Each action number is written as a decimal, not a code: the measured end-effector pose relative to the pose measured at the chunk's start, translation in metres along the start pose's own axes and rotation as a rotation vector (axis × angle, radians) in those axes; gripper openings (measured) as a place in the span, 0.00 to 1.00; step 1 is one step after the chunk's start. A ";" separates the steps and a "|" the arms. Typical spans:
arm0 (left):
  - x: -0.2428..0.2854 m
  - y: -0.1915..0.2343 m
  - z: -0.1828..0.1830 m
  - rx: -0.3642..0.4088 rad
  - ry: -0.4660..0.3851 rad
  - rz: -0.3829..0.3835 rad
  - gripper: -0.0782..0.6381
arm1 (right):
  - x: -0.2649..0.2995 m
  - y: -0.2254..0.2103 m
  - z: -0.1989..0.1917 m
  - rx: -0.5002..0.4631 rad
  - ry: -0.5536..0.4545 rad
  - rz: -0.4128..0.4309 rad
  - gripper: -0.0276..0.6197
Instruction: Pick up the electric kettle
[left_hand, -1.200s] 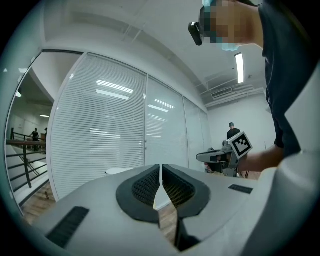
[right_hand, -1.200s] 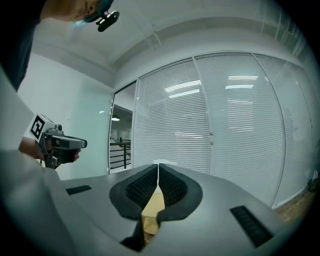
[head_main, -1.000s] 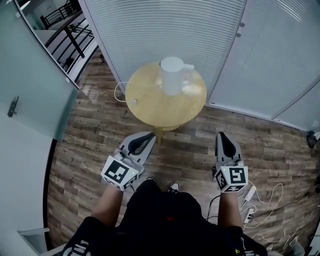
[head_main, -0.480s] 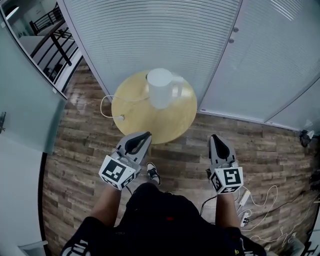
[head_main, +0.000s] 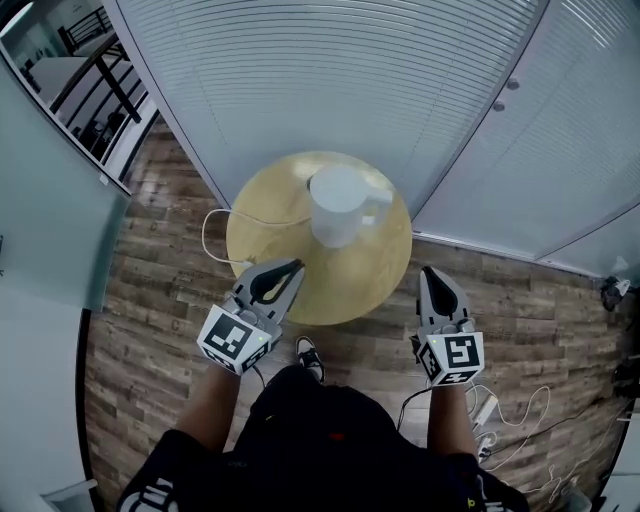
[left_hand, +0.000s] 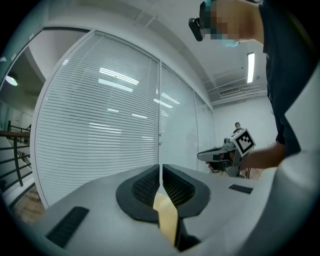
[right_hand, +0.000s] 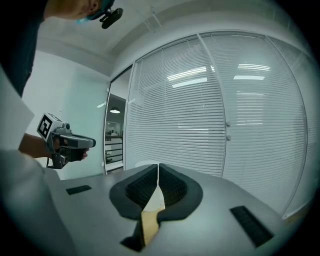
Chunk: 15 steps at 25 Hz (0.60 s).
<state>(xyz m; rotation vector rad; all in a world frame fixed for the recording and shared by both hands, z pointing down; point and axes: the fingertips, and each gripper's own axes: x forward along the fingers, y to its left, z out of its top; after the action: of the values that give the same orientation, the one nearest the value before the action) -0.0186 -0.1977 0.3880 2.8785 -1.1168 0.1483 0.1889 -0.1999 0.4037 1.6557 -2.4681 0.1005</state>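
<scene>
The white electric kettle (head_main: 340, 205) stands upright on a round wooden table (head_main: 300, 300), its handle to the right. A white cord (head_main: 212, 228) runs from it off the table's left side. My left gripper (head_main: 293, 266) is shut and empty, its tip over the table's near left edge, short of the kettle. Beside the table's near right edge, my right gripper (head_main: 429, 271) is also shut and empty. In the left gripper view the jaws (left_hand: 160, 169) meet with nothing held; the right gripper view shows the same for its jaws (right_hand: 158, 167). Neither gripper touches the kettle.
Glass walls with white blinds (head_main: 330, 80) close in just behind the table. The floor is wood plank (head_main: 150, 300). Cables and a power strip (head_main: 490, 410) lie at the lower right. The person's shoe (head_main: 308, 352) is near the table's foot. A stair railing (head_main: 90, 60) shows at the upper left.
The person has stepped toward the table. Both grippers moved forward: the left tip now overlaps the table's edge and the right one reaches its rim. Both jaws stayed shut.
</scene>
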 end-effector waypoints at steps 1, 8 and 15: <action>0.004 0.010 -0.003 0.003 0.005 0.000 0.16 | 0.011 0.000 0.000 0.004 0.000 0.000 0.08; 0.032 0.063 -0.027 -0.029 0.048 -0.004 0.16 | 0.081 -0.006 -0.017 0.018 0.049 0.003 0.08; 0.068 0.086 -0.083 -0.085 0.163 -0.046 0.47 | 0.141 -0.021 -0.067 -0.027 0.185 0.066 0.09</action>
<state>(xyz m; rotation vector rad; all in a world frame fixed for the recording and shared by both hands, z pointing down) -0.0325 -0.2995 0.4783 2.7572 -1.0020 0.3182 0.1627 -0.3266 0.4933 1.4829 -2.3745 0.2169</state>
